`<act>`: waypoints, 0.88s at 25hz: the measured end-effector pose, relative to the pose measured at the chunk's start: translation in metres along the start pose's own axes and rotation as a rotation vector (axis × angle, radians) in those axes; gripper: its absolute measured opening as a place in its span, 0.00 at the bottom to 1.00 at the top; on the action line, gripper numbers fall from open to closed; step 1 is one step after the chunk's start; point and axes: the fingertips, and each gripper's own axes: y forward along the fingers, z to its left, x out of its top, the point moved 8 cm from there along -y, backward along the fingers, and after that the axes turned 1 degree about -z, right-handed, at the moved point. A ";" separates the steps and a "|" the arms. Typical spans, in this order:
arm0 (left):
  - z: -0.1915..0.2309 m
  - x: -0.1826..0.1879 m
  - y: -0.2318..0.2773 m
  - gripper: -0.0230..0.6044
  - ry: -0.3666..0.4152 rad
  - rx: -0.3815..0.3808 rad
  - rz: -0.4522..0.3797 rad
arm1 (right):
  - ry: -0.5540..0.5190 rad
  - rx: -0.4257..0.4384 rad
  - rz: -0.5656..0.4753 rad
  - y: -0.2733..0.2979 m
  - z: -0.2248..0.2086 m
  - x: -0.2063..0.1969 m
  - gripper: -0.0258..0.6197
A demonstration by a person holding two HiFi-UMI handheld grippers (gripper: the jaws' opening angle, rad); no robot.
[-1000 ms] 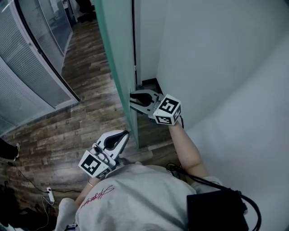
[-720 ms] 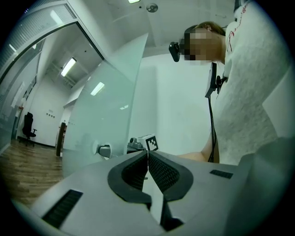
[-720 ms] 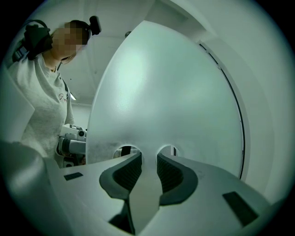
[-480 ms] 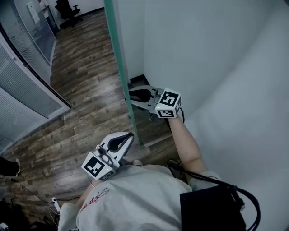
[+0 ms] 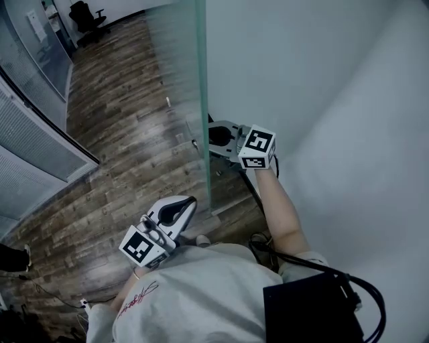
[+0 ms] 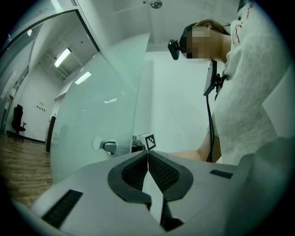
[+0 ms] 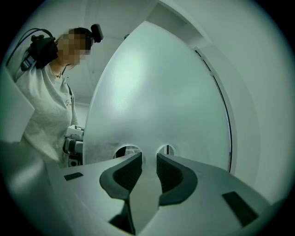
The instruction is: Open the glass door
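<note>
The frosted glass door (image 5: 177,100) stands ajar, its free edge toward me. A metal handle (image 5: 194,143) shows through the pane, and the left gripper view has that handle (image 6: 108,147) on the door's near face (image 6: 101,106). My right gripper (image 5: 210,137) points level at the door's other face (image 7: 156,92), tips between two round fittings (image 7: 126,151) (image 7: 167,150). Its jaws (image 7: 149,159) stand slightly apart, and I see nothing between them. My left gripper (image 5: 191,199) is shut and empty near my body, apart from the door; its closed tips (image 6: 147,154) point past the door's edge.
A white wall (image 5: 322,100) closes in the right side. Wooden floor (image 5: 114,134) runs left and ahead. A glazed partition with blinds (image 5: 33,147) lines the far left, with an office chair (image 5: 86,13) beyond. A black pack with a cable (image 5: 308,311) hangs at my side.
The door has swung from nearly edge-on to showing its broad face. My right gripper has moved right and up in view along with it. The left gripper has shifted only a little.
</note>
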 end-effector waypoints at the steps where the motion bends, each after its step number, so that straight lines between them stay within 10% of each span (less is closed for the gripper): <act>1: 0.000 0.001 0.000 0.07 0.000 0.001 0.002 | 0.000 0.000 0.000 -0.004 -0.002 0.001 0.21; 22: 0.013 -0.004 0.005 0.07 -0.023 -0.001 0.023 | 0.015 -0.041 -0.049 -0.077 -0.031 -0.004 0.20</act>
